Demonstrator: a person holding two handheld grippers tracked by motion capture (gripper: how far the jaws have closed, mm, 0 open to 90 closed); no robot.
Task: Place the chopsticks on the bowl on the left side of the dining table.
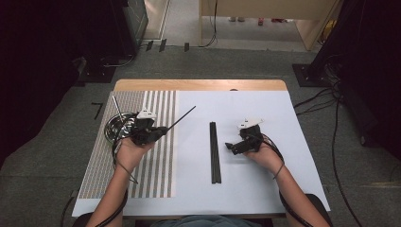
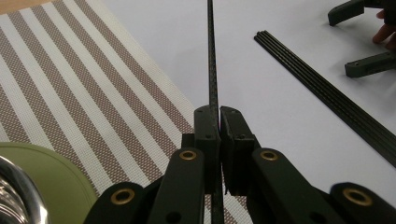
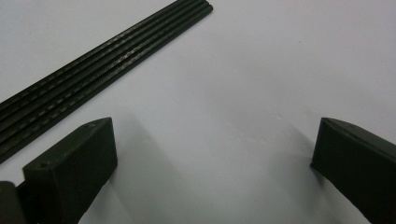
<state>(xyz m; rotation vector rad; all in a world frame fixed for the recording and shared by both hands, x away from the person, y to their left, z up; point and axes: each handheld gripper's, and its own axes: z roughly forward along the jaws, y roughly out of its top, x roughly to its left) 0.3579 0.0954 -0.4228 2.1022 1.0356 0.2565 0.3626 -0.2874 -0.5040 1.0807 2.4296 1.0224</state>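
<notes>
Thin black rod (image 2: 213,70) is pinched in the left tongs (image 2: 219,122), jaws clamped tight on it. In the left gripper view it runs straight up toward 12 o'clock from between the pads. From the high view the same rod (image 1: 182,117) sticks out of the left tongs (image 1: 161,131) toward about 2 o'clock, tip hanging over the white sheet (image 1: 246,189) that covers most of the worktop (image 1: 198,85).

Starting nearest the person: both forearms come in from 6 o'clock. The left hand (image 1: 132,151) sits over the striped placemat (image 1: 156,175). The right hand (image 1: 262,151) is over the white sheet, and the right tongs (image 1: 230,146) point toward 9 o'clock. In the right gripper view the right tongs stand wide apart with just bare sheet between them, holding nothing.

Between the two hands lies a bundle of black rods (image 1: 214,152), side by side, running 6 to 12, just beside the right tongs.

Further back, at 11 o'clock from the left hand, there's a shiny metal bowl (image 1: 115,126) on the placemat with a thin stick (image 1: 117,112) leaning out of it.
</notes>
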